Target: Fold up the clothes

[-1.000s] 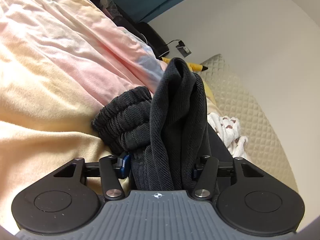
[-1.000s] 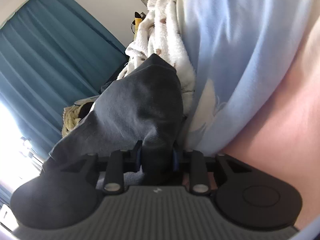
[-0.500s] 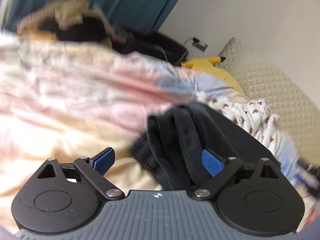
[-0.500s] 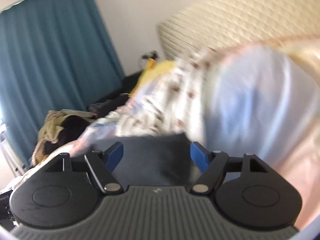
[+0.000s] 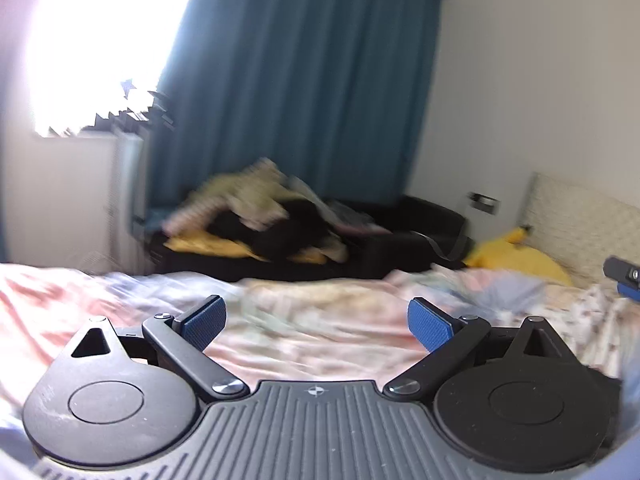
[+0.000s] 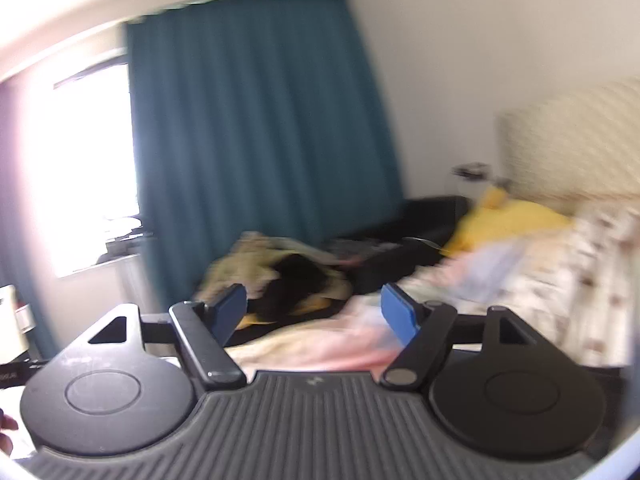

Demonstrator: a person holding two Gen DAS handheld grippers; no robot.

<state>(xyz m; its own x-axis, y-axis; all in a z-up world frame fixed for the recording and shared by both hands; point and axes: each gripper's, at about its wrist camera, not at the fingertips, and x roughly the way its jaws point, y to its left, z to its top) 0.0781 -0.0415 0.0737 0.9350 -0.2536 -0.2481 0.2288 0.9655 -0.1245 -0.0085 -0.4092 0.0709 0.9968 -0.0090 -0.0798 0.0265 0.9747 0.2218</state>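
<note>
Between garments, judging by empty tongs: left tongs apart, right tongs apart, nothing clamped. Ahead of both, beyond the pastel pink-and-cream rumpled bedspread, a blurred heap of yellow and black clothes. Next, probably: reach there, pinch one garment's edge.

Bed: covered by a rumpled quilt in pink, cream and pale blue patches. Quilted cream headboard at the right end. On the bed near the headboard: a yellow plush; a white spotted cloth beside it, toward the near side. A dark garment lies at the right edge of the left view, mostly hidden. Both views are motion-blurred; finer detail cannot be told.
</note>
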